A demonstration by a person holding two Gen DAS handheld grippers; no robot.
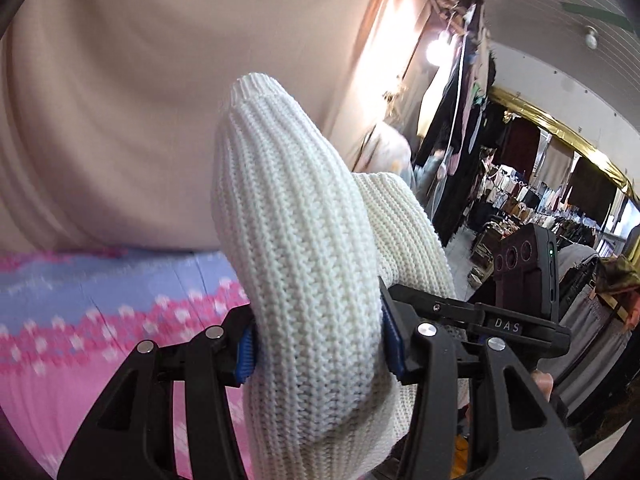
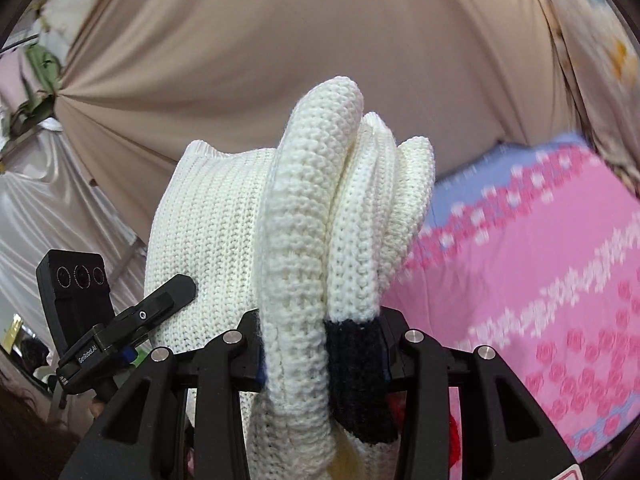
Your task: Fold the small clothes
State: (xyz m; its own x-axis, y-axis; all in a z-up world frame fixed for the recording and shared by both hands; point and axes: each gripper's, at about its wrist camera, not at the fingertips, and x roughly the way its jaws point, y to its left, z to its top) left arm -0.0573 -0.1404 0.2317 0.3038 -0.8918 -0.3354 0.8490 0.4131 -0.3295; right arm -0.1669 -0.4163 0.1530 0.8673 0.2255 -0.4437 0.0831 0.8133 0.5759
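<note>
A cream white ribbed knit garment is held up in the air above the pink bed cover. My left gripper is shut on a thick bunch of it, blue pads pressing both sides. My right gripper is shut on several bunched folds of the same knit, including a dark navy band. The right gripper's body shows just right of the knit in the left wrist view. The left gripper's body shows at the lower left of the right wrist view. The garment's lower part is hidden.
A pink and lilac patterned bed cover lies below, also in the right wrist view. A beige draped curtain hangs close behind. Racks of hanging clothes fill the room at right.
</note>
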